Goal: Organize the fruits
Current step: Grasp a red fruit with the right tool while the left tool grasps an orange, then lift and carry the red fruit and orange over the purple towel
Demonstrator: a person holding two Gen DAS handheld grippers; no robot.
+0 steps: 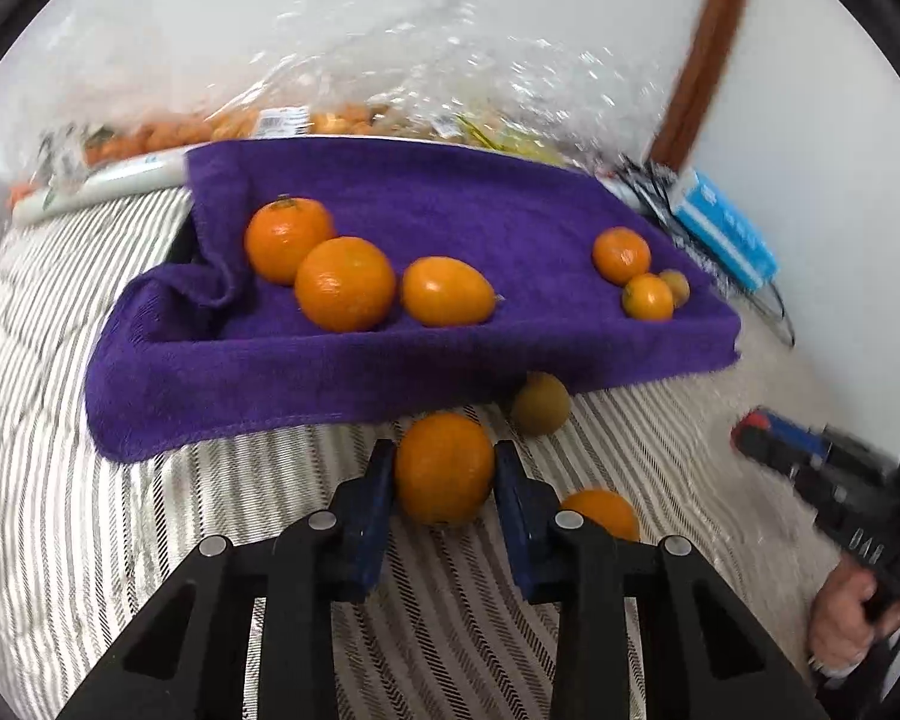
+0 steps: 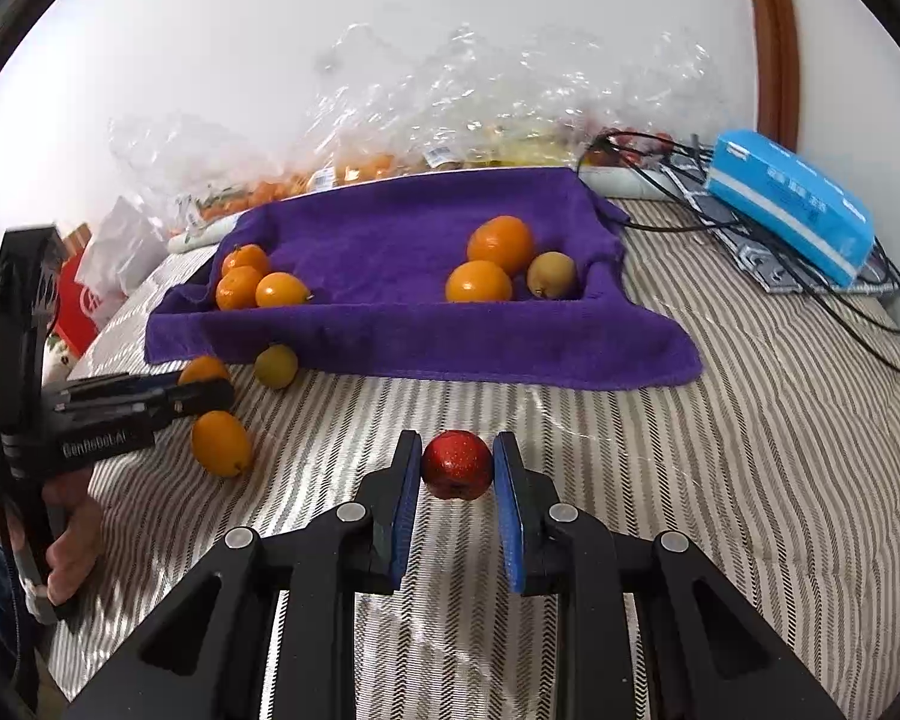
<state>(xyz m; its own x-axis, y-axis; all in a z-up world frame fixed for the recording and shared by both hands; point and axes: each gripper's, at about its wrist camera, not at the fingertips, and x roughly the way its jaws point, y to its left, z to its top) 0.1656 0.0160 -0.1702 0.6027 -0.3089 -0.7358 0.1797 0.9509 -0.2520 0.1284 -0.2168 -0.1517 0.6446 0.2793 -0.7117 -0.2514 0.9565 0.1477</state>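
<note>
while your left tongs squeeze an orange on the striped bed, just in front of the purple towel, your right tongs sit around a small red fruit. both blue pads look to touch it. more oranges lie on the towel.

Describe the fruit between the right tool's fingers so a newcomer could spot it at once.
Start at the purple towel on the striped cloth, then come toward its near edge. In front of it, alone on the stripes, sits a small red fruit between the blue pads of the right tool. It is the only red fruit; the others are orange or yellow-green.
</note>
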